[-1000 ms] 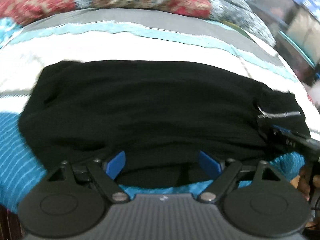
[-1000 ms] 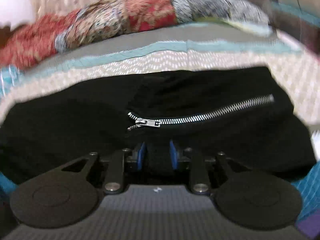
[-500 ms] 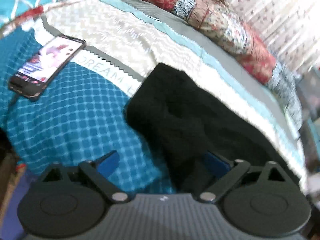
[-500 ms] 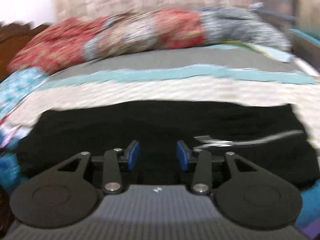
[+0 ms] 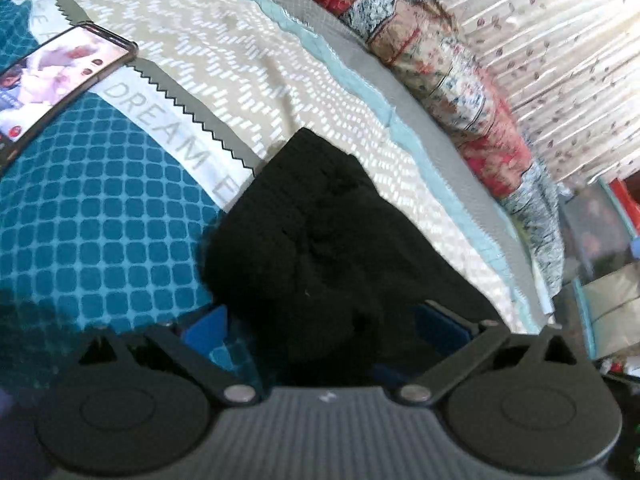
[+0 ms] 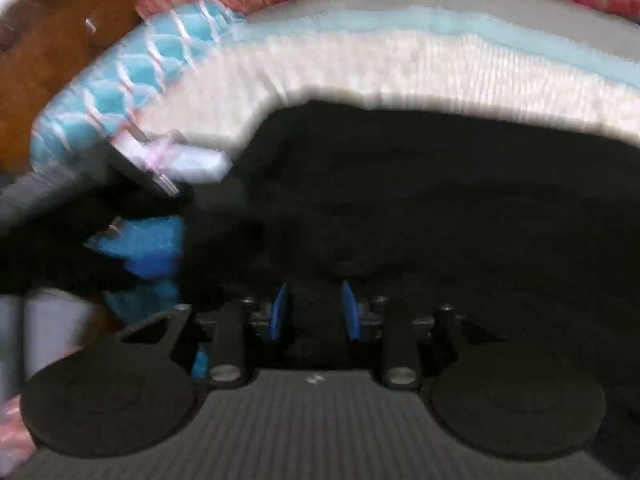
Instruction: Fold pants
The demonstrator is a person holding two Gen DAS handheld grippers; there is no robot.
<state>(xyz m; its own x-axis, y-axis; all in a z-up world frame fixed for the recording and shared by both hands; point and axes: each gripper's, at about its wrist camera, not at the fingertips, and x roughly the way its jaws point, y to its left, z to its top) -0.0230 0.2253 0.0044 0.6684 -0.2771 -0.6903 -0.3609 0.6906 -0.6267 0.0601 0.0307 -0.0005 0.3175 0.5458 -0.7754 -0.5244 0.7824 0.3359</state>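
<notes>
Now the black pants (image 5: 320, 240) are lying bunched up on the bed cover (image 5: 100, 220), near a phone (image 5: 52, 76). The left gripper (image 5: 320, 328) is spreading its blue fingers (image 5: 208, 328) wide around the near edge of the pants. The right gripper (image 6: 314, 314) is holding its blue fingers (image 6: 278, 312) close together over the black cloth, with a small gap showing.

pants (image 5: 328, 248) – matt black cloth | bedspread (image 5: 100, 240) – printed woven cloth | phone (image 5: 60, 76) – glossy screen
</notes>
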